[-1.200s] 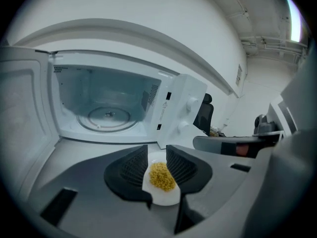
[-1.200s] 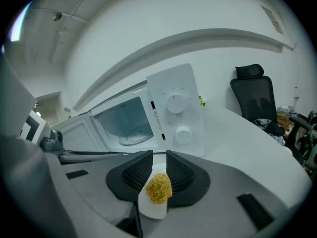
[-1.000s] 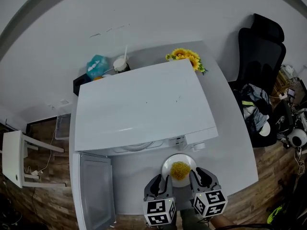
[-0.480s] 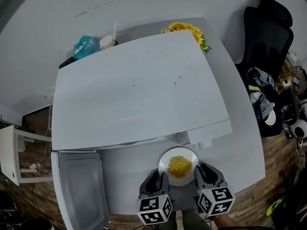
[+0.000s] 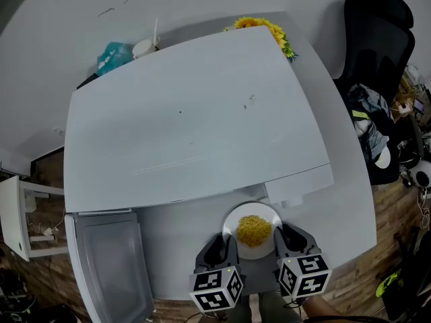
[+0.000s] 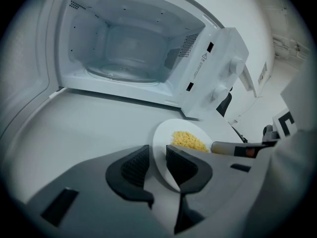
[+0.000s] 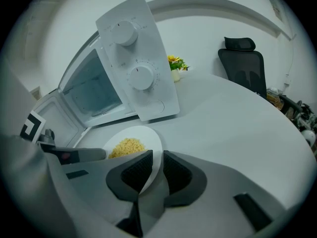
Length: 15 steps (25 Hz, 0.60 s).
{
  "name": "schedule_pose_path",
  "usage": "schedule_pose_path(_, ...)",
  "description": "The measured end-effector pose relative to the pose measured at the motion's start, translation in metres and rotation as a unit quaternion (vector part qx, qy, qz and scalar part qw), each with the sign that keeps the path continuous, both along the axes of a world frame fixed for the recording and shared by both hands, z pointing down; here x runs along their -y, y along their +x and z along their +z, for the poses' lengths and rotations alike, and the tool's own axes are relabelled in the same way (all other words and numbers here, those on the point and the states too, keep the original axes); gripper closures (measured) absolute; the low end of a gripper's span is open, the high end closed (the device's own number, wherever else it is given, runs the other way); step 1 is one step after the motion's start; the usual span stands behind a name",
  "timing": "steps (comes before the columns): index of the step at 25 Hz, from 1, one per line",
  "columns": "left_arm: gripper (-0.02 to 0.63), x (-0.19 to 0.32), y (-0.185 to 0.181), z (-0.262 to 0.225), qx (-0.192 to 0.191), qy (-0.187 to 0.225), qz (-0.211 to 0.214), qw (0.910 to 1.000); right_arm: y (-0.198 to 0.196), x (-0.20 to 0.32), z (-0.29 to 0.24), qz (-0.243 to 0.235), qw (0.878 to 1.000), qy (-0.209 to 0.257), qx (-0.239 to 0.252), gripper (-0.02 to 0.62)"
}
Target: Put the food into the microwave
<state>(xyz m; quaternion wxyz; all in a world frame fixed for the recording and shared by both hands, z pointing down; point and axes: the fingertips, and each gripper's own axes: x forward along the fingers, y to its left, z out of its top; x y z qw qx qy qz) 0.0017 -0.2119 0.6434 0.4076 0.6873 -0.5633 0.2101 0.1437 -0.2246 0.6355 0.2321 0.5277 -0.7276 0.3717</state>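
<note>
A white plate [image 5: 252, 231] with a heap of yellow food [image 5: 253, 229] hangs over the white table, just in front of the white microwave [image 5: 195, 120]. My left gripper [image 5: 227, 246] is shut on the plate's left rim and my right gripper [image 5: 281, 239] is shut on its right rim. In the left gripper view the plate [image 6: 179, 143] slants between the jaws, with the microwave's lit empty cavity [image 6: 124, 53] beyond. The right gripper view shows the plate [image 7: 131, 148] and the control panel with two dials [image 7: 136, 58]. The microwave door [image 5: 108, 264] stands open to the left.
A yellow flower bunch [image 5: 259, 29], a white cup with a straw [image 5: 143, 46] and a teal packet [image 5: 111, 56] stand behind the microwave. A black office chair [image 5: 377, 52] with clothes on it is at the right. A white stool [image 5: 17, 217] stands on the floor at the left.
Both grippers have carried the plate a little closer to the microwave front. The head view has shifted, so the microwave top fills more of the picture.
</note>
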Motion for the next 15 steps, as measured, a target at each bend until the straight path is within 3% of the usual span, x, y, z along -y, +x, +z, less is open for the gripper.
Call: schedule_pose_path(15, 0.505, 0.0003, 0.0039, 0.0012, -0.006, -0.009, -0.010, 0.9999, -0.0022, 0.0010, -0.0009, 0.010, 1.000, 0.009, 0.009, 0.532)
